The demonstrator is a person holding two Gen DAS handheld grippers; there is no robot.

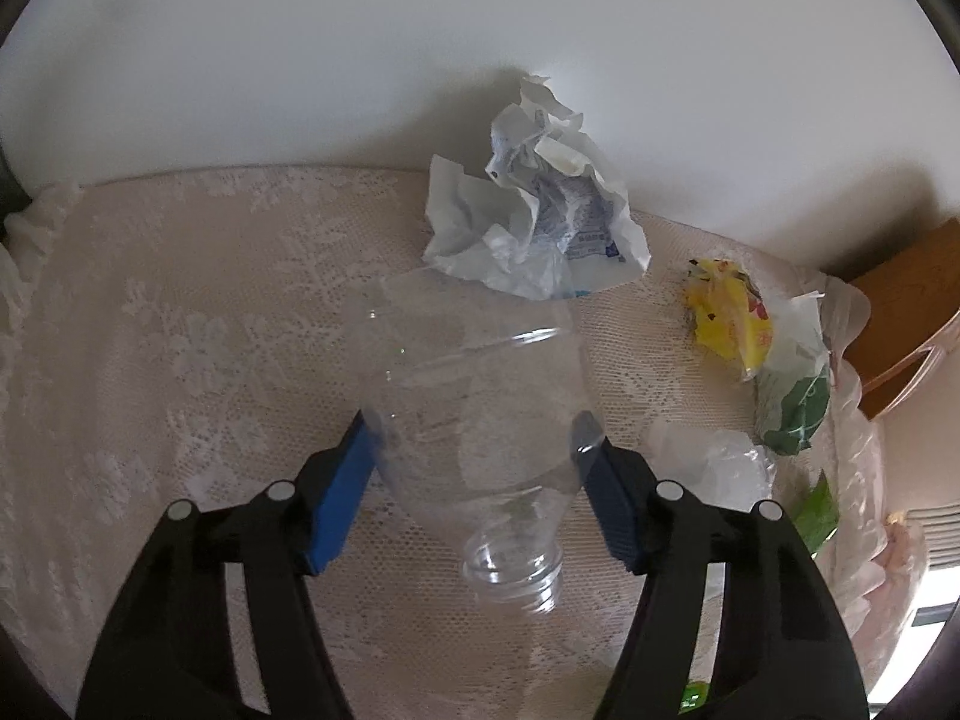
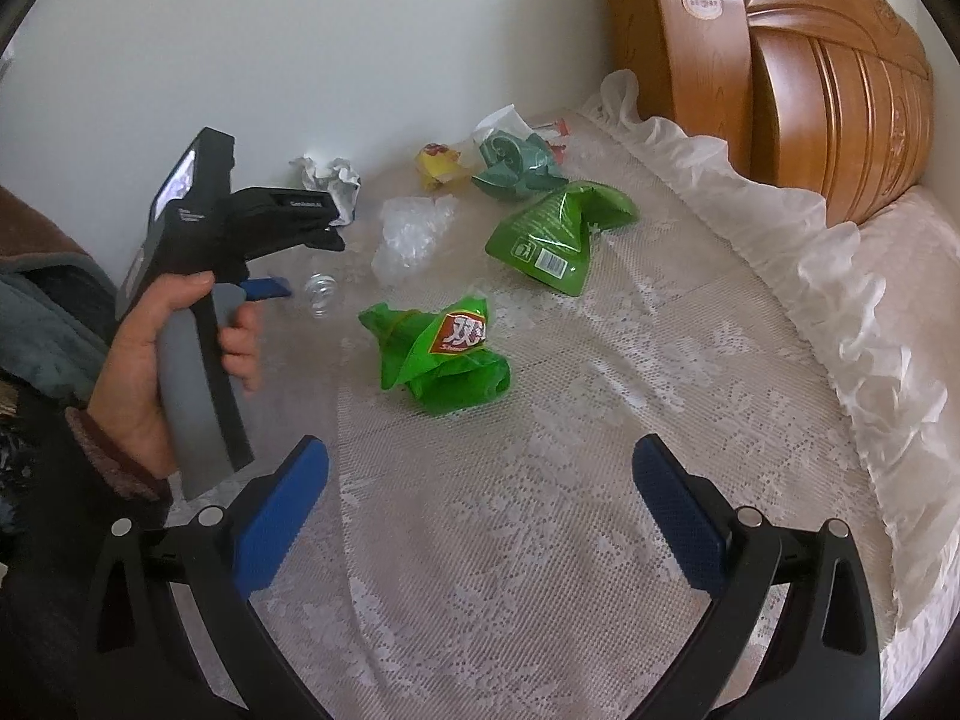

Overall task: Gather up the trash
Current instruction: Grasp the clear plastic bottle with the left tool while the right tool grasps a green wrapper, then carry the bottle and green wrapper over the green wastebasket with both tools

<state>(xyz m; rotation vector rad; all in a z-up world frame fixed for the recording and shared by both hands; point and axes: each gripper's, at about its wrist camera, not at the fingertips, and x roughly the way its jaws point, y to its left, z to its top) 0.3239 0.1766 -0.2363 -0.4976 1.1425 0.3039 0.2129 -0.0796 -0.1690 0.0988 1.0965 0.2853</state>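
Observation:
My left gripper (image 1: pixel 474 438) is shut on a clear plastic bottle (image 1: pixel 480 420), its blue pads pressing the bottle's sides, neck toward the camera. In the right wrist view the left gripper (image 2: pixel 288 264) shows at the left, held in a hand, with the bottle's neck (image 2: pixel 321 291) visible. My right gripper (image 2: pixel 480 468) is open and empty above the lace cover. Ahead of it lies a green chip bag (image 2: pixel 441 354). Farther off lie a second green bag (image 2: pixel 558 234), a crumpled clear plastic (image 2: pixel 411 231), a yellow wrapper (image 2: pixel 438 165) and crumpled white paper (image 1: pixel 534 222).
The trash lies on a bed with a lace cover (image 2: pixel 540 480) and a ruffled white edge (image 2: pixel 810 252). A wooden headboard (image 2: pixel 780 60) stands at the back right. A white wall (image 1: pixel 420 48) rises behind the bed. A dark green wrapper (image 2: pixel 519 165) lies near the yellow one.

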